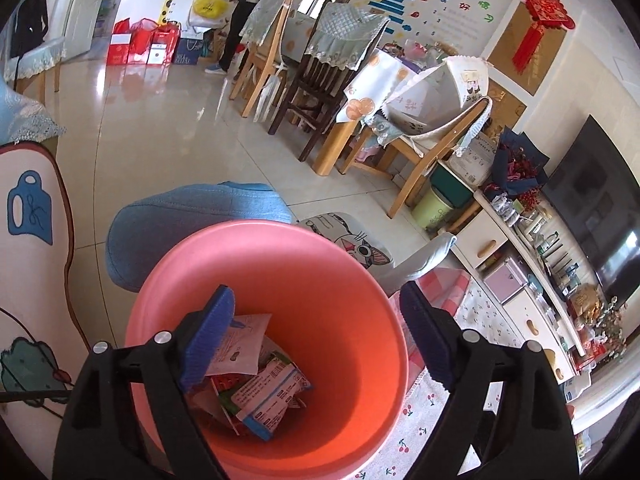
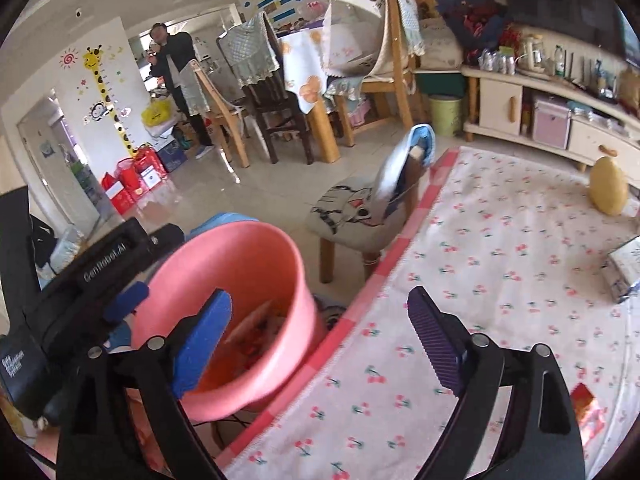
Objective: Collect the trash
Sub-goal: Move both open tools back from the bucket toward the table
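Note:
A pink bucket [image 1: 328, 280] fills the lower half of the left wrist view. Several crumpled wrappers [image 1: 256, 380] lie at its bottom. My left gripper [image 1: 318, 336] hangs over the bucket's mouth, open, with nothing between its blue pads. In the right wrist view the bucket [image 2: 240, 264] is at the lower left, at the edge of a cherry-print mat [image 2: 480, 280]. My right gripper [image 2: 318, 342] is open and empty, its left pad over the bucket's rim. A red wrapper [image 2: 588, 408] and a white-and-blue packet [image 2: 624, 268] lie on the mat at the right.
A small wooden stool [image 2: 352, 216] with a cat cushion stands beyond the bucket, a blue cushion [image 1: 192, 220] beside it. A yellow pillow [image 2: 608, 188] lies near a low TV cabinet [image 2: 520, 104]. Dining chairs and a table [image 1: 320, 60] stand farther back, where a person [image 2: 176, 68] stands.

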